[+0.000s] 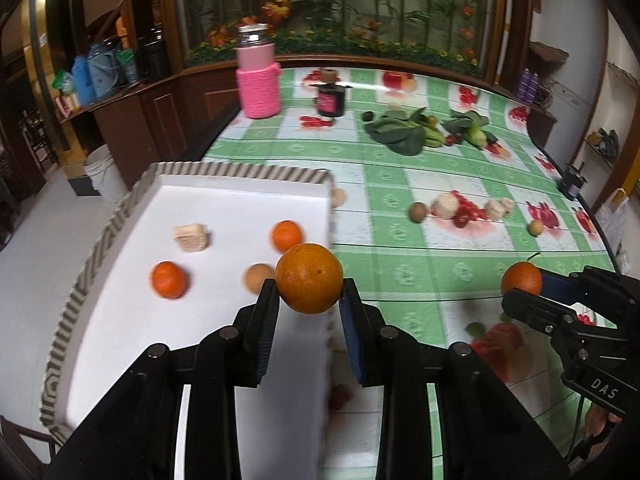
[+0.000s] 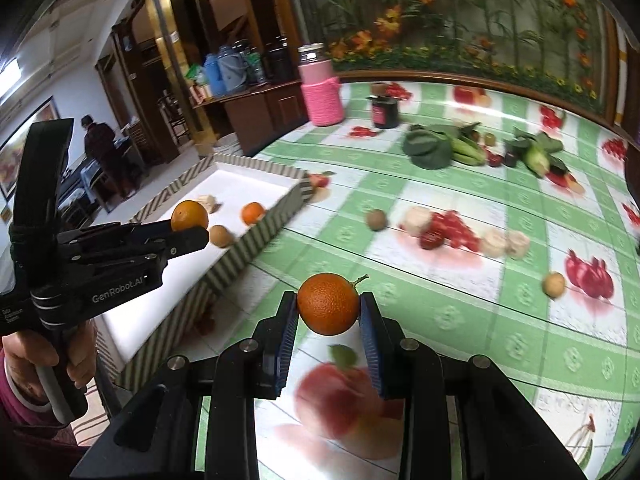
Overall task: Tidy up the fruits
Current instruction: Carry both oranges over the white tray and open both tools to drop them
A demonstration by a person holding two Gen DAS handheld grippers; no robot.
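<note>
My left gripper (image 1: 309,292) is shut on an orange (image 1: 309,278) and holds it above the right edge of the white tray (image 1: 224,200). In the tray lie two small oranges (image 1: 286,235), a brown round fruit (image 1: 258,278) and a pale cube (image 1: 191,237). My right gripper (image 2: 329,306) is shut on a stemmed orange (image 2: 328,304) above the green checked tablecloth; it also shows in the left wrist view (image 1: 520,280). Loose on the cloth are a kiwi (image 2: 376,219), a small yellow fruit (image 2: 554,284), pale cubes (image 2: 416,220) and a red fruit (image 2: 432,240).
A pink-sleeved bottle (image 1: 258,76) and a dark jar (image 1: 331,98) stand at the table's far side. Leafy greens (image 1: 404,132) lie at the back right. A white bucket (image 1: 102,172) stands on the floor left of the table. A person stands far left (image 2: 102,148).
</note>
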